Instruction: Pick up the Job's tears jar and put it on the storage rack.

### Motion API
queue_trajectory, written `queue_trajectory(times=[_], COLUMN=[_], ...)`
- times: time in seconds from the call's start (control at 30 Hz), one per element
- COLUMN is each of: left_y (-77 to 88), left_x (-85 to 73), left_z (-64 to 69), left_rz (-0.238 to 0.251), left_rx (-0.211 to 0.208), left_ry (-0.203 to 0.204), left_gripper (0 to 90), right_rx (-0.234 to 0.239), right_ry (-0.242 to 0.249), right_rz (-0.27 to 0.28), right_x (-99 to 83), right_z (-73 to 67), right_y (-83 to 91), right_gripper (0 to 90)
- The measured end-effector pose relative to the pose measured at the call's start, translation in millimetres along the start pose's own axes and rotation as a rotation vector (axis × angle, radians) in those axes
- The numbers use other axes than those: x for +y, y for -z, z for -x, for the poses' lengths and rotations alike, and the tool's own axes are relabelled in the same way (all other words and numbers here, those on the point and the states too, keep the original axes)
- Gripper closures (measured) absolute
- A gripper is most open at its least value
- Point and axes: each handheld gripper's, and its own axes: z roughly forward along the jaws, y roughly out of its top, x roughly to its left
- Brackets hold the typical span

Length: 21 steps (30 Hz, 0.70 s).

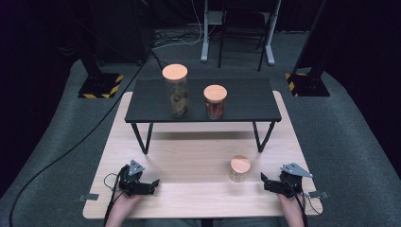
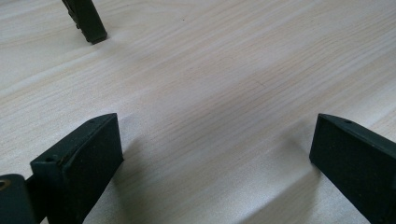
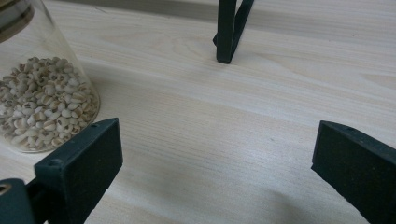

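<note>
Dark room, pale wood table | small jar of beans stands upright near my right hand-held gripper, just left-forward of it | both jaws wide, empty | left hand-held gripper well apart.

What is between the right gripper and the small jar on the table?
Nothing: only bare table separates the right gripper from the small jar, seen in the high view.
</note>
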Motion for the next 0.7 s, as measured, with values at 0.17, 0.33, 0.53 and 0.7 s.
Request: queue_trajectory(times=[0.17,0.33,0.53,0.7], left_y=[-0.1,-0.1,-0.1,-0.1], left_x=[0.0,0.0,0.0,0.0], left_z=[0.2,0.2,0.1,0.1], left_rz=[0.002,0.002,0.002,0.002], left_rx=[0.0,0.0,0.0,0.0], left_ry=[0.002,0.002,0.001,0.002], left_gripper=[2.1,2.1,2.1,2.1], right_rx=[-0.007,-0.012,-0.021,-0.041], right_ry=[-0.002,-0.04,-0.034,0.0], right_rz=[-0.037,-0.12,-0.168,-0.187], right_x=[0.0,-0.4,-0.6,-0.4], right_z=[0.0,3.3,2.7,-1.7], right_y=[-1.4,-4.9,-7.5,-9.3], right_gripper=[2.5,3.3,3.5,2.1])
